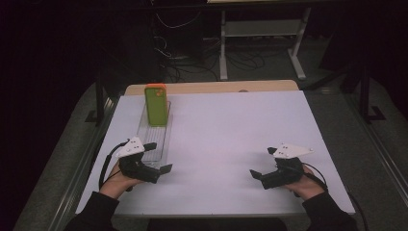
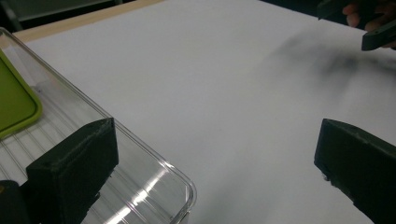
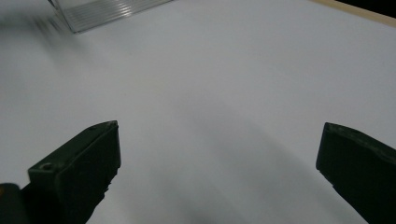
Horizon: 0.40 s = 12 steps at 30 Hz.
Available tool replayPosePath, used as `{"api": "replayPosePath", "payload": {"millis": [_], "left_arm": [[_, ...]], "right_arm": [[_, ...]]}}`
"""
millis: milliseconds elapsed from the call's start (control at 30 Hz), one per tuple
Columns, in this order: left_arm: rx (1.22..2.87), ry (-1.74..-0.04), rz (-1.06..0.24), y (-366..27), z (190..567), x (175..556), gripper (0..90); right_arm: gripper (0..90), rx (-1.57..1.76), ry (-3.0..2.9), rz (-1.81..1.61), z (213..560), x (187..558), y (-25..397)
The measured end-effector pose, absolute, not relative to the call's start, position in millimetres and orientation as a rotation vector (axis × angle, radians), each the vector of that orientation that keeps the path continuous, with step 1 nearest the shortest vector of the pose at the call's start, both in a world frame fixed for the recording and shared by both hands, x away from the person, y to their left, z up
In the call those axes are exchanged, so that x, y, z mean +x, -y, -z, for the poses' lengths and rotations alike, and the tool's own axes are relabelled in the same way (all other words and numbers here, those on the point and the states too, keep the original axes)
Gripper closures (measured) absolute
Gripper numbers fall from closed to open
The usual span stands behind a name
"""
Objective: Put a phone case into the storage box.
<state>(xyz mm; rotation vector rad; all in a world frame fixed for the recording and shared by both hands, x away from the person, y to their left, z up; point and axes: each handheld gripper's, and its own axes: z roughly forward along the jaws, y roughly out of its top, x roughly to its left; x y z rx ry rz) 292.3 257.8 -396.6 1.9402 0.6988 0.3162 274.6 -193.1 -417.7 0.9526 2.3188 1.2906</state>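
A green phone [image 1: 157, 105] with an orange top edge leans upright at the far end of a clear plastic tray [image 1: 155, 136] on the left of the white table. My left gripper [image 1: 159, 157] is open at the tray's near end, one jaw over the tray and the other over bare table. In the left gripper view, the left gripper [image 2: 217, 158] holds nothing; the tray corner [image 2: 180, 189] and the phone [image 2: 14, 105] lie to its left. My right gripper [image 1: 262, 162] is open and empty over the table's right side, and the right gripper [image 3: 217, 158] faces bare table.
The white table top [image 1: 226, 130] has a wooden strip [image 1: 211, 87] along its far edge. Beyond it are a dark floor, cables and a white desk frame [image 1: 260, 33]. The tray's corner [image 3: 100, 10] lies far from the right gripper's jaws.
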Motion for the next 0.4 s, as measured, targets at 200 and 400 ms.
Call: {"api": "replayPosePath", "payload": {"millis": [200,400], "left_arm": [[1.949,-0.7,-0.308,-258.2,397.6,292.7,0.0],[1.953,-0.699,-0.316,-259.8,397.2,293.3,0.0]], "right_arm": [[0.0,0.959,-2.32,-1.304,416.0,273.5,192.6],[0.0,0.943,-2.309,-1.308,415.1,273.7,192.7]]}}
